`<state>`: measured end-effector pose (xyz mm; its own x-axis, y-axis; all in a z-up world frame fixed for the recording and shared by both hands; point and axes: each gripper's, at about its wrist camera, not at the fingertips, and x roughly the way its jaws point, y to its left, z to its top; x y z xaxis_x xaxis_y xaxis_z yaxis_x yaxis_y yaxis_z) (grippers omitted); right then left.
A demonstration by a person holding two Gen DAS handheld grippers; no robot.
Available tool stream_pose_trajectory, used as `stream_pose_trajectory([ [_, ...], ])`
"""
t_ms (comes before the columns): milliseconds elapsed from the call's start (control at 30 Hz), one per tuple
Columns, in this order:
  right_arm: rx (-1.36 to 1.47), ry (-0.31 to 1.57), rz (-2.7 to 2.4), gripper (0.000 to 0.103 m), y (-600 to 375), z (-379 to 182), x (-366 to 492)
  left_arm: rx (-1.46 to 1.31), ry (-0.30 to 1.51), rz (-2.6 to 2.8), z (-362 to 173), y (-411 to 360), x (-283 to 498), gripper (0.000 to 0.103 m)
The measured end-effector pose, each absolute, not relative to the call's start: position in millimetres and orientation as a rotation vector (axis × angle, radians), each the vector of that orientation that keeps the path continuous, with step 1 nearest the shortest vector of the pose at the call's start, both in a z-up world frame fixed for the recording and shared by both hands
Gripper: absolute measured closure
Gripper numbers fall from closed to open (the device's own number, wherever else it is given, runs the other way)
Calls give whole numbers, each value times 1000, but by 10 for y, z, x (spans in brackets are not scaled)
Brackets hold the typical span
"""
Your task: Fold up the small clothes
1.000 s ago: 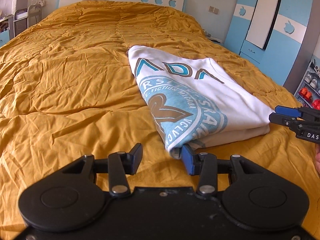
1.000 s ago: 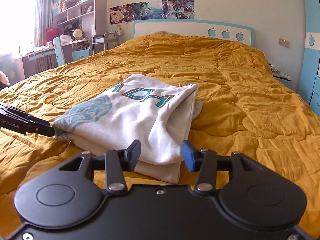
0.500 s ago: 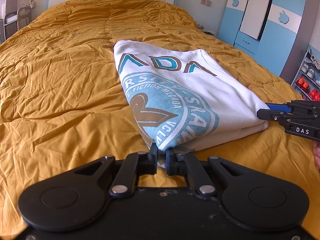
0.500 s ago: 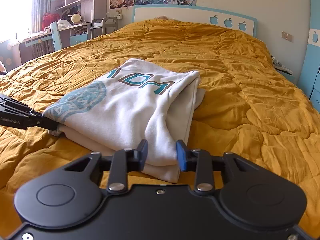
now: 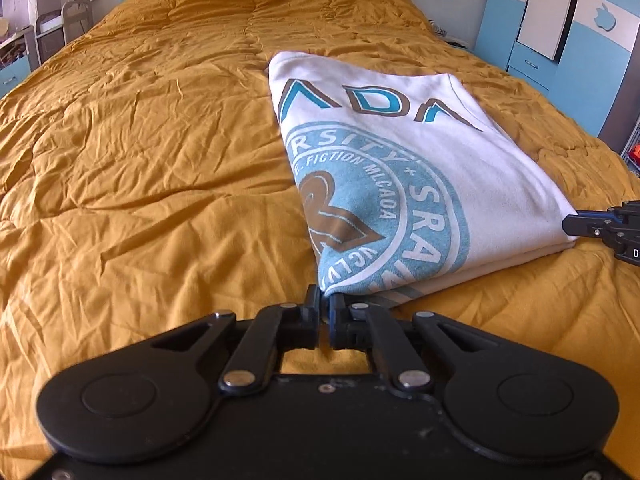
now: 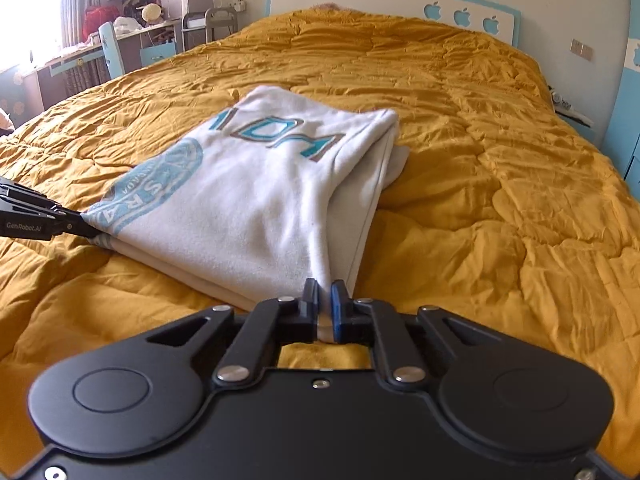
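White printed sweatshirt, already folded into a rectangle, is laid on the orange bedspread, centre-right in the left wrist view and centre-left in the right wrist view. Change over the last second: both sets of jaws, previously spread wide around the near corners, are now brought together onto the cloth. The left gripper is clamped on the near corner below the teal crest, at lower centre of its frame; only a thin sliver of fabric is seen between the jaws. The right gripper is pinched on the other near corner, with white fabric plainly visible between the jaws. The far edge near the lettering is left untouched. Judged meaning: both near corners are secured, so another fold toward the headboard can probably be started; the thin left pinch could slip on lift.
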<state>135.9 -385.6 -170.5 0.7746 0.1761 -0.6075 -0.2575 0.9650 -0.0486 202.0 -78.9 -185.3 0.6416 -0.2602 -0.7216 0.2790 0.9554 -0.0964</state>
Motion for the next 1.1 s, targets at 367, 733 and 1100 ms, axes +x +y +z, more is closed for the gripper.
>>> stream_pose_trajectory([
  [367, 125, 552, 328, 77, -4127, -1183, 1658, -210, 673, -441, -1130, -481, 1948, 91],
  [733, 271, 723, 211, 68, -3980, -1559, 2649, -337, 787, -481, -1630, -744, 2360, 90],
  [1100, 218, 650, 222, 97, -3945, -1378, 2538, -391, 824, -480, -1760, -665, 2361, 89],
])
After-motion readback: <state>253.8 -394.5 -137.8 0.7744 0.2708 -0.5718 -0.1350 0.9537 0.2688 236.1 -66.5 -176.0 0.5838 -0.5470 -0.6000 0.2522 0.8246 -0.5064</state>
